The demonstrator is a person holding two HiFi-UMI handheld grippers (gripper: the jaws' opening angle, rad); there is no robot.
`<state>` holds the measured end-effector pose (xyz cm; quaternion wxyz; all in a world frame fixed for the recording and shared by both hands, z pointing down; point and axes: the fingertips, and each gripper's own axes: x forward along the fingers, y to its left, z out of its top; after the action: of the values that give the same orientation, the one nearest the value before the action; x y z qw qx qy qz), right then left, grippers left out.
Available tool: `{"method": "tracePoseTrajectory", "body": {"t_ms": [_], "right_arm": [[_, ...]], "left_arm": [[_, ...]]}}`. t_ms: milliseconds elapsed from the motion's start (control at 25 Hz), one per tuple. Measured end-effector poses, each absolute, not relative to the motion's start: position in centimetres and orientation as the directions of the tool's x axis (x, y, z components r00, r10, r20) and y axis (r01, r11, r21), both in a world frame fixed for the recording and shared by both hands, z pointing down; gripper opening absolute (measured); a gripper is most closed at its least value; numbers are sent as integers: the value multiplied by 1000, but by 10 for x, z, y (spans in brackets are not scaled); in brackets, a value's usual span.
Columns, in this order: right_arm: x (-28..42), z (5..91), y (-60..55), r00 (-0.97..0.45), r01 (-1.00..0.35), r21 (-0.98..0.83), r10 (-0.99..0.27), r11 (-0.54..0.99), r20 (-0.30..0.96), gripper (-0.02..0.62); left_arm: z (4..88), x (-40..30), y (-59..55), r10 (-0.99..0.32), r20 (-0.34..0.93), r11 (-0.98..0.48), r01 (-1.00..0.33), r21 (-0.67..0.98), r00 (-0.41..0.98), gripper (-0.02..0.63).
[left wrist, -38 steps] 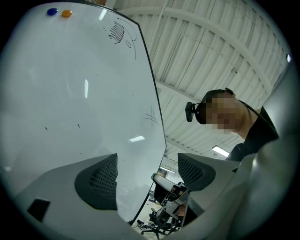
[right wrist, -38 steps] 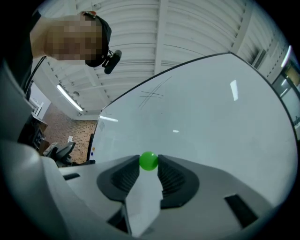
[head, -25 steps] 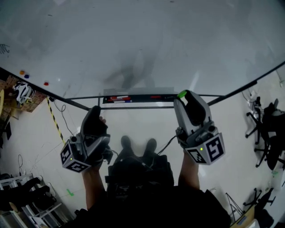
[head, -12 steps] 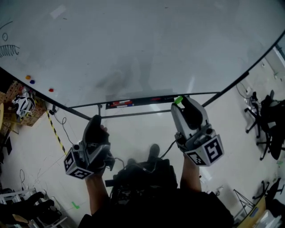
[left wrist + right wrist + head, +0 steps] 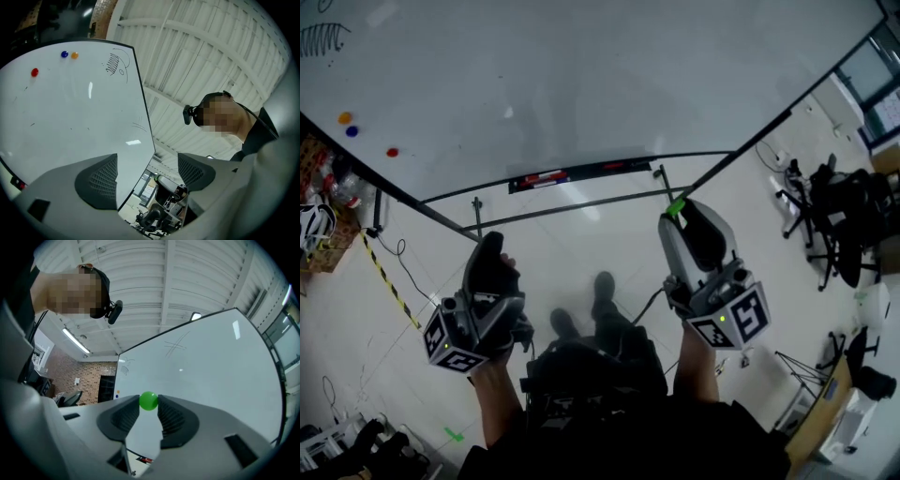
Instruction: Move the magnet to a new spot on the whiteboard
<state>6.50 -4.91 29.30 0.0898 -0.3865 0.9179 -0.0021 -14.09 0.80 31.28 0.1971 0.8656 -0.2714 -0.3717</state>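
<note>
Step in hand: judged to be the carry toward the whiteboard [image 5: 581,75]. The magnet is not yet set down.
Right claw [image 5: 682,210]: closed on the green magnet [image 5: 149,401], which is pinched between the very tips of the two jaws.
Left claw [image 5: 147,159]: jaws wide apart with nothing between them. It is held low on the person's left and takes no part in the step.
Magnet position: at the front end of the right claw, bulging slightly past the jaw tips toward the board. In the head view it sits below the board's lower edge, near the right end of the marker tray [image 5: 572,173], and appears clear of the board surface.
Grip note: the hold is on a round body at the tips only, so it is likely to slip. Keep the pinch pressure steady during the lift.
Approach: raise the claw and bring the exposed face of the magnet square onto a bare patch of board.
Spot choice: the red magnet [image 5: 392,152], blue magnet [image 5: 352,131] and orange magnet [image 5: 344,118] sit on the left part of the board, well apart from the right claw. The broad area ahead of the claw is free.
Release: open the jaws only once the magnet is seated, then draw straight back to avoid dragging it.
</note>
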Motion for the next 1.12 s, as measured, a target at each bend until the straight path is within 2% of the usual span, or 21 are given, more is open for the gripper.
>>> {"method": "tracePoseTrajectory", "body": {"t_ms": [200, 480, 1120], "right_arm": [[55, 296, -16, -667, -733, -61, -733, 678, -135, 150], [40, 282, -5, -703, -698, -32, -692, 716, -165, 150], [83, 282, -18, -686, -716, -21, -710, 697, -162, 150]], "left_arm": [[315, -150, 30, -591, -562, -790, -275, 548, 579, 400], [299, -159, 47, -589, -588, -805, -336, 489, 554, 400], [290, -113, 43, -577, -570, -812, -340, 474, 584, 400]]}}
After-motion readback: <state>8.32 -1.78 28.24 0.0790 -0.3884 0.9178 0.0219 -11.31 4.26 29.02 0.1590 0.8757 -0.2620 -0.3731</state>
